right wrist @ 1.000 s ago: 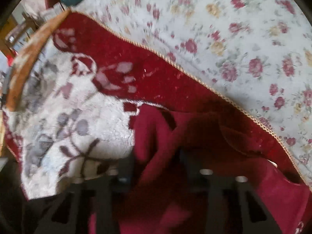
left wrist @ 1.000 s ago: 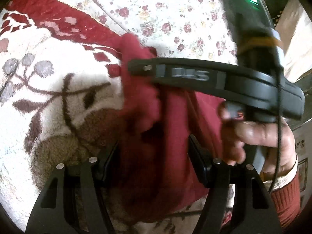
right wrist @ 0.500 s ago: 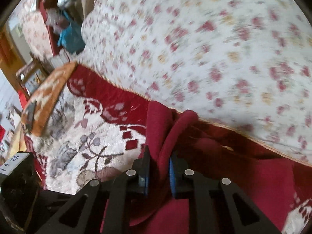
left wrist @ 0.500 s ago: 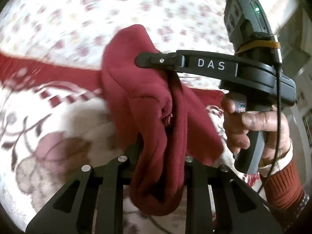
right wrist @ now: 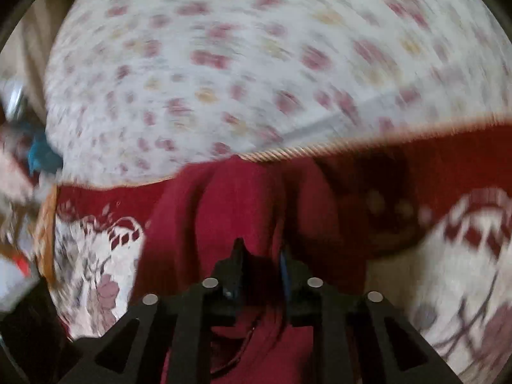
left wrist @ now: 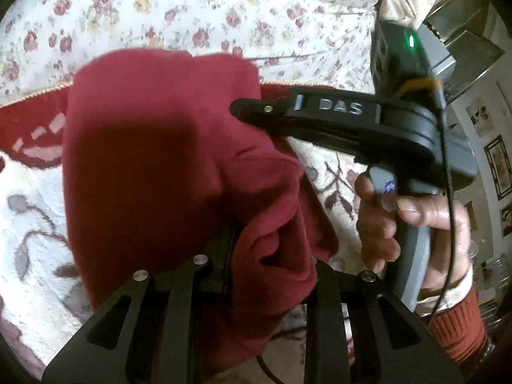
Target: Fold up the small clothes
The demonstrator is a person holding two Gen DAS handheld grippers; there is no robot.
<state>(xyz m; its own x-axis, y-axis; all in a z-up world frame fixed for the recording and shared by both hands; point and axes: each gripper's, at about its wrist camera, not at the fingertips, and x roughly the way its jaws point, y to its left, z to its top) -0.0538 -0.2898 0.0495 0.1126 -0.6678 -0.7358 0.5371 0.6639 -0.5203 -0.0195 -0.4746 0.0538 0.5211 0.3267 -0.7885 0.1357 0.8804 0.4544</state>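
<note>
A dark red garment [left wrist: 166, 160] hangs bunched between both grippers, lifted above a red-and-white patterned blanket [left wrist: 35, 230]. My left gripper [left wrist: 268, 275] is shut on a thick fold of it; its fingertips are buried in the cloth. My right gripper [right wrist: 260, 265] is shut on another fold of the garment [right wrist: 230, 211]. In the left wrist view the right gripper's black body [left wrist: 345, 121], marked DAS, reaches in from the right, held by a hand [left wrist: 412, 220], its tip against the cloth. The right wrist view is blurred by motion.
A white floral bedspread [left wrist: 204, 9] lies beyond the blanket's corded red edge [right wrist: 281, 155]. Framed pictures [left wrist: 496, 166] and a grey box [left wrist: 460, 44] are off to the right. Blurred clutter, a blue item [right wrist: 40, 156] among it, sits at the left of the right wrist view.
Both grippers have lifted the red garment up off the blanket and swung toward the floral bedspread. The garment now hangs more spread out in front of the left camera. Both stay shut.
</note>
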